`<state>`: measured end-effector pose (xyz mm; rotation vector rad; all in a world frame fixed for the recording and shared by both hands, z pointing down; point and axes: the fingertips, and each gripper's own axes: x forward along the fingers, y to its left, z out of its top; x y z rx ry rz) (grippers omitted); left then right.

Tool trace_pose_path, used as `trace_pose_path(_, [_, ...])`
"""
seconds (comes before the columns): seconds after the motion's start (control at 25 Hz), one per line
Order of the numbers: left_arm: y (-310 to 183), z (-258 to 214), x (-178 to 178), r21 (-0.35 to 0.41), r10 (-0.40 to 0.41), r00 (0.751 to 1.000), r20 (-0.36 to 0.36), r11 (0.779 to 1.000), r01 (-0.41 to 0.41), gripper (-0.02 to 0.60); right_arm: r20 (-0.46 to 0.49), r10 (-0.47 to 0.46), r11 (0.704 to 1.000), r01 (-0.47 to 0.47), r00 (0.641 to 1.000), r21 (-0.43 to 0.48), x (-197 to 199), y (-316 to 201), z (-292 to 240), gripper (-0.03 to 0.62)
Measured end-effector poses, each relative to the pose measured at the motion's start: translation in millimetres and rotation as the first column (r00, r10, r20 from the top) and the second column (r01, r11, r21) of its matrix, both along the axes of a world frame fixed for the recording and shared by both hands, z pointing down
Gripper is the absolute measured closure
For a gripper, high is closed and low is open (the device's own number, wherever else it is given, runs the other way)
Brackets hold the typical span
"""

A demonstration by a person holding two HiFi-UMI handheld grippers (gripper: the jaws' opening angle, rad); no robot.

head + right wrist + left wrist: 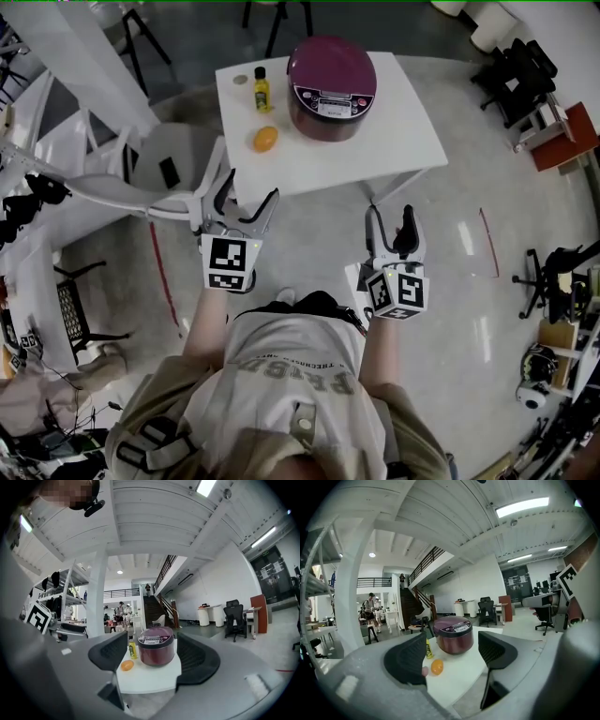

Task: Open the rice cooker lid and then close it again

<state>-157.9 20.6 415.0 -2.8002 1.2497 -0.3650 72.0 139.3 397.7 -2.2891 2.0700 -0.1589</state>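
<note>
Glossy pale floor [469, 309] stretches around me in a big open hall. A small white table [403, 141] stands ahead of both my grippers.

My left gripper [248, 195] is slack, its jaws standing apart with nothing between the pads. The table's near left corner shows close by its tips in the head view. My right gripper [391, 223] is likewise released and empty. It is level with the left one, over bare floor and short of the table.

The rice cooker [332, 86] is a round maroon pot with a silver control panel on its front slope. It sits toward the far side of the table, ahead of both grippers and well apart from them. Its lid [323, 61] is down flat, so I cannot tell what is inside. Neither gripper touches it.

To the left of the cooker, ahead of my left gripper, a small bottle [261, 91] stands upright. It has a dark cap on and yellow liquid in it. An orange fruit [265, 139] lies loose on the tabletop, nearer to me than the bottle and apart from both bottle and cooker.

In the right gripper view, the cooker, bottle and fruit all show far off in the gap between my parted jaws. In the left gripper view, the cooker shows in the gap, the fruit sits just beside my left jaw, and the bottle is partly behind that jaw.
</note>
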Motion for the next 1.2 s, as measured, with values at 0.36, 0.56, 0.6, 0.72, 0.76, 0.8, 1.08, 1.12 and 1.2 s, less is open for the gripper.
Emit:
trace_pose_path(0.36, [-22.5, 22.5, 21.0, -0.040, 0.001, 1.000, 0.026, 0.999, 0.000, 0.221, 0.032, -0.014, 0.999, 0.015, 0.999, -0.049, 21.8, -28.6, 23.1, 0.281])
trace_pose_path(0.56, [-44.6, 25.1, 33.4, -0.040, -0.037, 0.999, 0.037, 0.998, 0.038, 0.221, 0.059, -0.043, 0.998, 0.046, 0.997, -0.044, 44.7, -58.3, 27.1, 0.278])
trace_pose_path(0.6, [-50.5, 24.2, 36.3, -0.038, -0.046, 0.998, 0.038, 0.998, 0.048, 0.221, 0.062, -0.052, 0.998, 0.054, 0.997, -0.043, 49.5, -65.8, 26.9, 0.278])
trace_pose_path(0.72, [-69.4, 21.0, 47.9, -0.033, -0.075, 0.996, 0.036, 0.997, 0.077, 0.221, 0.061, -0.086, 0.995, 0.089, 0.994, -0.041, 62.5, -89.8, 25.6, 0.276])
trace_pose_path(0.76, [-75.9, 20.4, 52.5, -0.030, -0.085, 0.996, 0.039, 0.996, 0.086, 0.221, 0.060, -0.099, 0.994, 0.102, 0.993, -0.041, 66.8, -98.3, 25.4, 0.277])
trace_pose_path(0.8, [-82.3, 20.4, 57.4, -0.027, -0.094, 0.995, 0.046, 0.995, 0.095, 0.221, 0.058, -0.112, 0.993, 0.114, 0.992, -0.042, 71.5, -107.0, 25.5, 0.276])
trace_pose_path(1.08, [-114.8, 27.3, 84.3, -0.035, -0.151, 0.984, 0.099, 0.987, 0.155, 0.221, 0.051, -0.186, 0.981, 0.188, 0.981, -0.045, 105.3, -158.8, 24.9, 0.275])
trace_pose_path(1.12, [-119.4, 27.0, 87.9, -0.035, -0.160, 0.982, 0.100, 0.986, 0.164, 0.221, 0.052, -0.196, 0.979, 0.198, 0.979, -0.043, 109.2, -165.4, 24.3, 0.275])
trace_pose_path(1.2, [-128.4, 25.8, 95.8, -0.033, -0.176, 0.979, 0.099, 0.983, 0.180, 0.221, 0.056, -0.218, 0.975, 0.220, 0.974, -0.040, 115.5, -178.3, 24.2, 0.275])
